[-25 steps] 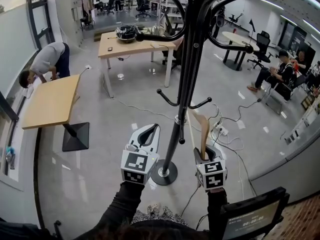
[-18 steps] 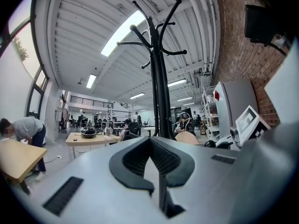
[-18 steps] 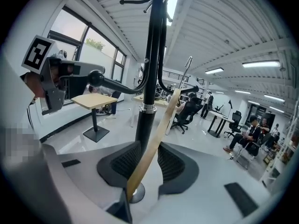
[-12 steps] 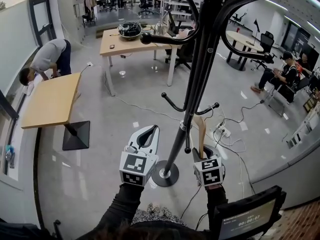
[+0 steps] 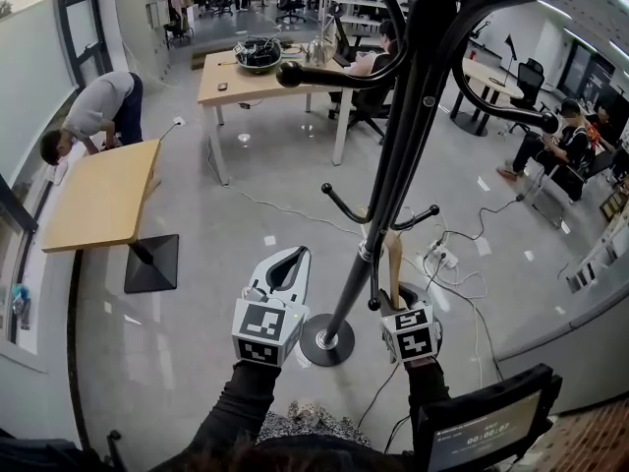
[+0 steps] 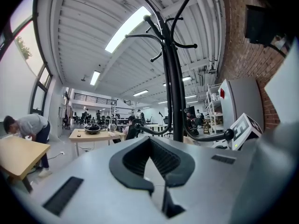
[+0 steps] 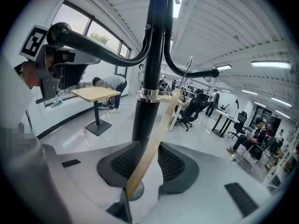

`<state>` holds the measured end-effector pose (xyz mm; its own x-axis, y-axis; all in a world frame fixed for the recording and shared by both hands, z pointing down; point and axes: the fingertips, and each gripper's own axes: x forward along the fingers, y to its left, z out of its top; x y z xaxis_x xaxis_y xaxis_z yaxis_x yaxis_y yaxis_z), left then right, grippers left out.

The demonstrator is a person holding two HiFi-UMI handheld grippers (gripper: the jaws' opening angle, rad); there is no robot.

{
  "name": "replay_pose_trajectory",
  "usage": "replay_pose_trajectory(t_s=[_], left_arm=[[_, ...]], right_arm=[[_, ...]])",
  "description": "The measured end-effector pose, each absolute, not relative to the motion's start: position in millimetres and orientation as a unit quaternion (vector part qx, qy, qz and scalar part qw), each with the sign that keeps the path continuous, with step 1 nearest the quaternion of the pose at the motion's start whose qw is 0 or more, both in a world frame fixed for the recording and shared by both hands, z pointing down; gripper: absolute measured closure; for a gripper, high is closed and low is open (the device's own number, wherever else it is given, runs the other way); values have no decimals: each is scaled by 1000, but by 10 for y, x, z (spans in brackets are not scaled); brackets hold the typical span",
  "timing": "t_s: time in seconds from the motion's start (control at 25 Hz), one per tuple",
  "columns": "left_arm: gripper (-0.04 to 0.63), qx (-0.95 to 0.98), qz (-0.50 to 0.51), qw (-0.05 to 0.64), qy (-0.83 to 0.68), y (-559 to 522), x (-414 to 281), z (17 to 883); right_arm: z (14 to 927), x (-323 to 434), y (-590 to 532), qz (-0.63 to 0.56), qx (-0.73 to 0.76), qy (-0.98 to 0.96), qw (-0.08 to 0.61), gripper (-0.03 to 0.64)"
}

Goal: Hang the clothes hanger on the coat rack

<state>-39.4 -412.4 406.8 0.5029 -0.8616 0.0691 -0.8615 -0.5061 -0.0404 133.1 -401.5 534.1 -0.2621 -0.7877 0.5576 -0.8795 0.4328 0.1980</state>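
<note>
The right gripper [image 5: 396, 295] is clamped on the lower end of the wooden clothes hanger [image 5: 393, 262], just right of the coat rack [image 5: 391, 170] pole. The hanger rises alongside the pole towards the rack's low hooks (whether its metal hook touches one, I cannot tell). Just left of the pole, above the rack's round base [image 5: 327, 339], the left gripper [image 5: 303, 252] has its jaws pressed together on nothing. Beyond the rack stands a wooden table [image 5: 257, 88]; far to its left a person [image 5: 93, 116] bends over another table [image 5: 98, 197].
</note>
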Motion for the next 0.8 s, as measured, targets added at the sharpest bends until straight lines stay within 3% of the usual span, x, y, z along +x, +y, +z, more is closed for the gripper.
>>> replay_pose_trajectory(t_s=[0.8], left_arm=[[589,-868,-49,-8,494,-4086,-363,4209]], right_arm=[[5697,1352,-4004,82,515,-786,331,491]])
